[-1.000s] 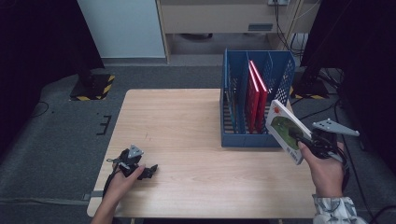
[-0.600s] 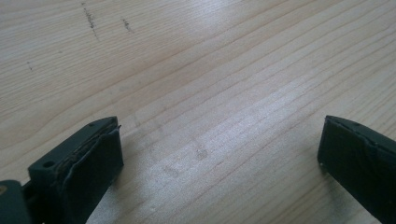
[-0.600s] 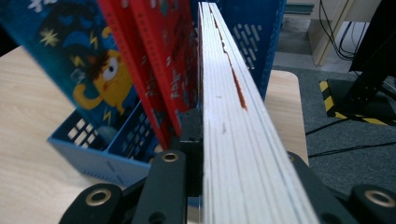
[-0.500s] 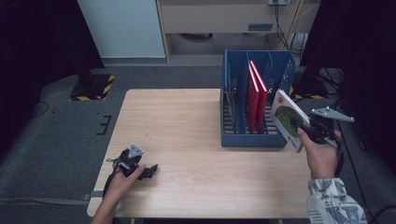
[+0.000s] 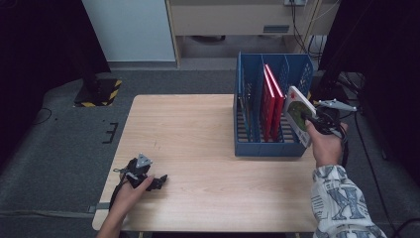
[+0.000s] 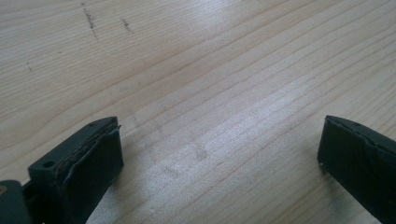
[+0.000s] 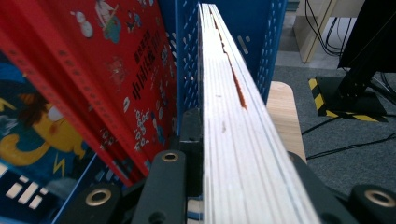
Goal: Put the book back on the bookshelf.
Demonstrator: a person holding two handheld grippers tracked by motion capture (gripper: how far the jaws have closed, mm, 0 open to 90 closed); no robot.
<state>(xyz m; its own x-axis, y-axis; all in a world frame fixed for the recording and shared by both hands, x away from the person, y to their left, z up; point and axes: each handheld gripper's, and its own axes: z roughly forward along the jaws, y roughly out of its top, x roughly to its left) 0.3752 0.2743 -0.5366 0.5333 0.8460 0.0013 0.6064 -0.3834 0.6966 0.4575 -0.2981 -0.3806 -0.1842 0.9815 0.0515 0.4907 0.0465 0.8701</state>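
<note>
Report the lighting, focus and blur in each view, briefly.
High view: the pale wooden table is evenly lit, the room's edges fall into near black, and detail is soft. Left gripper view: the wood grain is sharp farther off, while the near black gripper is slightly soft. Right gripper view: the white-edged book blurs close to the lens, and the red picture book is clearer.

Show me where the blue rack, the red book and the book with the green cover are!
blue rack [image 5: 267, 148]: high view, front wall.
red book [image 5: 270, 94]: high view, top of its cover.
green-covered book [image 5: 298, 115]: high view, cover, held in the right gripper.
</note>
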